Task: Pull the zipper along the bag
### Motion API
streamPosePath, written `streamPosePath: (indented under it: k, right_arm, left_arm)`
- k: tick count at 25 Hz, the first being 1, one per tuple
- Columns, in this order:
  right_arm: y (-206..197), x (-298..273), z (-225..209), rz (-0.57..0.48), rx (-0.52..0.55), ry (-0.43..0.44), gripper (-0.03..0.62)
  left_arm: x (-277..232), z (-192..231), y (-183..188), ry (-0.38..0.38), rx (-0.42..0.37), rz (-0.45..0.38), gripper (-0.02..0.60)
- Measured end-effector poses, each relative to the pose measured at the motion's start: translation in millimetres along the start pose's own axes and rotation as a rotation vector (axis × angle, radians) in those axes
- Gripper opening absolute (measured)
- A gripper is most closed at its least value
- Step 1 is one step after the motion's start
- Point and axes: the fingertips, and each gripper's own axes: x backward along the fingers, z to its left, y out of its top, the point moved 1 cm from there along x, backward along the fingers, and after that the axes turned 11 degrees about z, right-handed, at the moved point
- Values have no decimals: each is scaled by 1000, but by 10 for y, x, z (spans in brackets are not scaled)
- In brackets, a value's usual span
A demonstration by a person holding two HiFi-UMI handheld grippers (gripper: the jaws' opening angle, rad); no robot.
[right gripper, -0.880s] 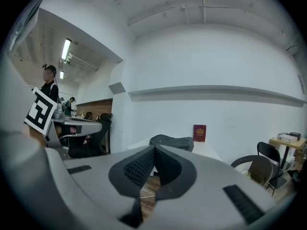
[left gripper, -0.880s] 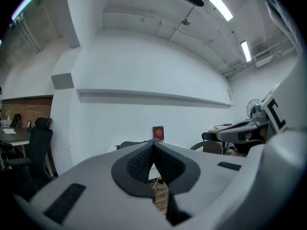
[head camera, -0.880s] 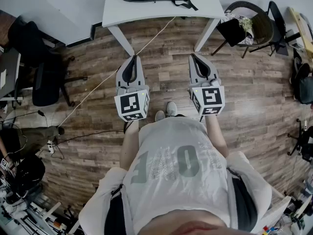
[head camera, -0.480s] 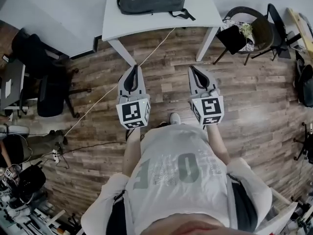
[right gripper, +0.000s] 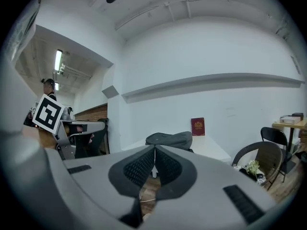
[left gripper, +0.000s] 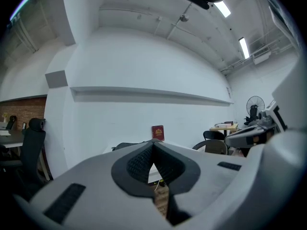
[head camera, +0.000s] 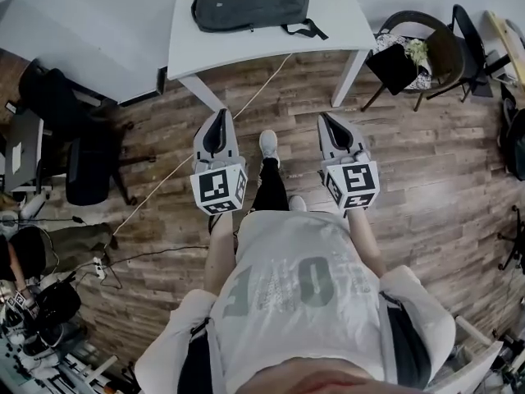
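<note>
A dark grey bag (head camera: 250,1) lies flat on the white table (head camera: 271,43) at the top of the head view, its strap trailing off to the right. The same bag (right gripper: 170,140) shows beyond the right gripper's tips in the right gripper view; in the left gripper view only a sliver of the bag (left gripper: 125,146) peeks over the jaws. My left gripper (head camera: 219,115) and right gripper (head camera: 325,118) hang side by side over the wooden floor, short of the table. Both are shut with nothing between their pads. The zipper is too small to make out.
A small red book (right gripper: 197,126) stands against the wall behind the table. A dark chair (head camera: 431,52) with a plant stands right of the table; black office chairs (head camera: 78,142) stand at the left. A white cable (head camera: 197,142) runs across the floor from under the table.
The table and bag have come further into the head view as the person walks toward them; one foot has stepped forward between the grippers. Both grippers stay shut and level.
</note>
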Motion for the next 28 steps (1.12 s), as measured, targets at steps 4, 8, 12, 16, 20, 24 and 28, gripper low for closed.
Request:
streamPosePath:
  k: [4,8,12,16,20,24,28]
  right_arm:
    - [69,-340,-195,-5,21,-29,28]
    - [303,-824,-364,2,35,-56,28]
    - [673,-1579,-607,9,42,-79,28]
    - [943,-2357,-736,45,62,-61,28]
    - [1183,-3079,-819,73,62,-62,28]
    - [1369,-3649,-895,92,66,-76,28]
    - [1394,-4007,-949,121,59,-88,28]
  left_arm:
    - [-531,145,-26,-18,13,-1,26]
    - [-1084,375,99,-50,-12,10,26]
    - [-1853,703,402,-80,-20,-20,26]
    - [-2531,1013,558,-90,-28,-16,26]
    - [-3109,1308,648,-131,-27,-17,26]
    - [-3634,1580,679,-163,-46,-23,26]
    - [-4000,1863,660,-155,-25,-8,26]
